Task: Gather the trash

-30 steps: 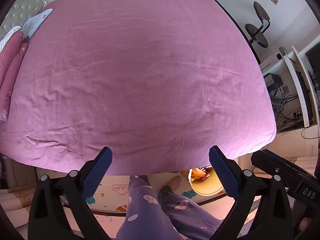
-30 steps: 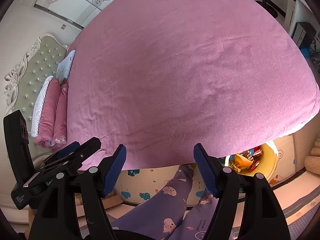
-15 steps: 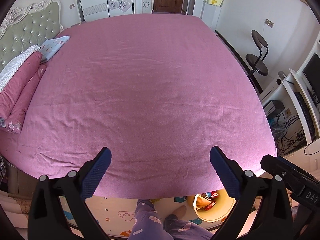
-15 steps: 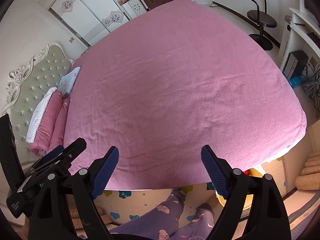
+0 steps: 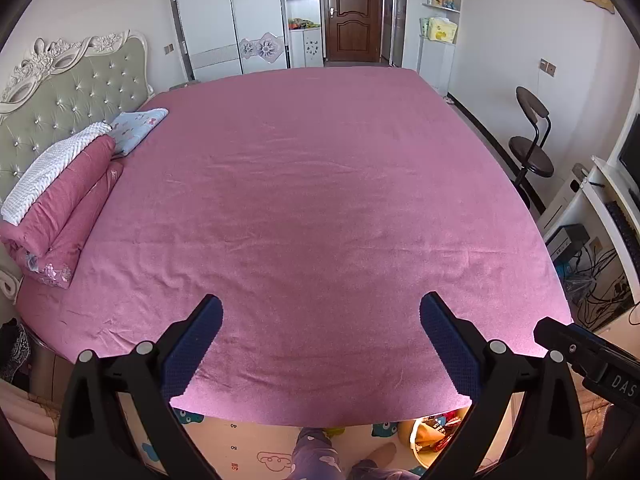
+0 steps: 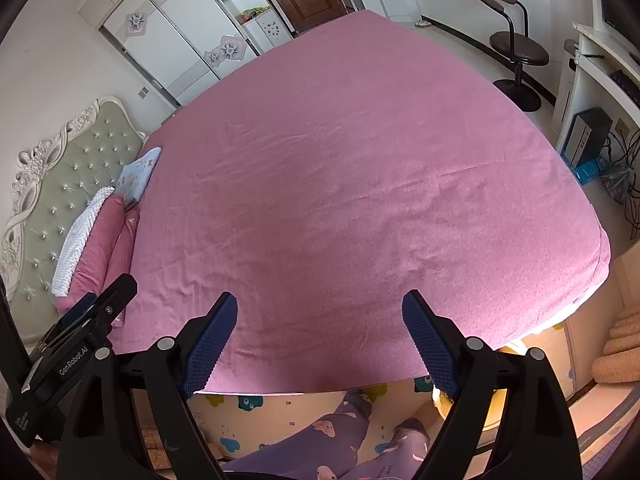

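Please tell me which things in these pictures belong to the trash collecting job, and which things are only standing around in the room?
Belong to the job:
- yellow bin on the floor, with wrappers inside
- left gripper, open, holding nothing
- right gripper, open, holding nothing

Only around:
- pink bed sheet
- folded quilt
- black chair
- wardrobe

left gripper point(image 5: 321, 312): fingers wide apart, nothing between; right gripper point(image 6: 320, 310): same, tilted downward

Left gripper point(image 5: 320, 320) (jaws wide, empty) over pink bed point(image 5: 320, 200) — yellow bin point(image 5: 416, 438) below.
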{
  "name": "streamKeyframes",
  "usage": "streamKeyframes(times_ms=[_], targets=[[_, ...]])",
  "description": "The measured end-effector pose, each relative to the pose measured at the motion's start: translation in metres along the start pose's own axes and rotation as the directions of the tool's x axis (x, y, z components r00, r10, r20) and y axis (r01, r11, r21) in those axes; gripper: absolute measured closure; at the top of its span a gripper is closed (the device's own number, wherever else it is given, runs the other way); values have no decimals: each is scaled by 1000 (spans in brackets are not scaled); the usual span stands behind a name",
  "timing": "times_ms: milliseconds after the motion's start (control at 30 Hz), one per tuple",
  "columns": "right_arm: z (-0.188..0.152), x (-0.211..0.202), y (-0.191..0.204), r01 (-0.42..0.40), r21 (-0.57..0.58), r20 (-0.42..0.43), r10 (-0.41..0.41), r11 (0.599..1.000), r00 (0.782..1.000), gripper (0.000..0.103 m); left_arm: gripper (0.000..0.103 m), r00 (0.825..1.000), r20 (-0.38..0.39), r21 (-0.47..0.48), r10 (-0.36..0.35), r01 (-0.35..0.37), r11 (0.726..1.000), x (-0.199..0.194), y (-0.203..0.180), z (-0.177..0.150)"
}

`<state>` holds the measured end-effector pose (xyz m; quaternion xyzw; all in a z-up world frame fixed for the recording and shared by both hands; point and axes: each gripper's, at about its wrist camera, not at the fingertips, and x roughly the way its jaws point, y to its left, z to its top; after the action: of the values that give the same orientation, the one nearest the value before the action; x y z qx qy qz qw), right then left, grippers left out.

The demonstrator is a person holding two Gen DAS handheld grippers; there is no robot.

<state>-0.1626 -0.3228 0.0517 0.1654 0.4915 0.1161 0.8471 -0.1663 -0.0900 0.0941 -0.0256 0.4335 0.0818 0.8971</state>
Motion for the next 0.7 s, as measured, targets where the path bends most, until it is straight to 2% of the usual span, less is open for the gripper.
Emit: streamKeyframes(times_ms=[100,500,700], targets=[[1,0,2,6,-4,8,-6,1000,1000,21,4,1000,4,-1,-24,24,1000,0,3,3],[4,1,8,11,-12,18,-11,1000,1000,21,4,1000,-12,-44,0,0,999,7,18,6],[6,6,12,13,-5,13,-13,1000,1000,21,4,1000,-12,-64,-28,28,998,10,26,10]])
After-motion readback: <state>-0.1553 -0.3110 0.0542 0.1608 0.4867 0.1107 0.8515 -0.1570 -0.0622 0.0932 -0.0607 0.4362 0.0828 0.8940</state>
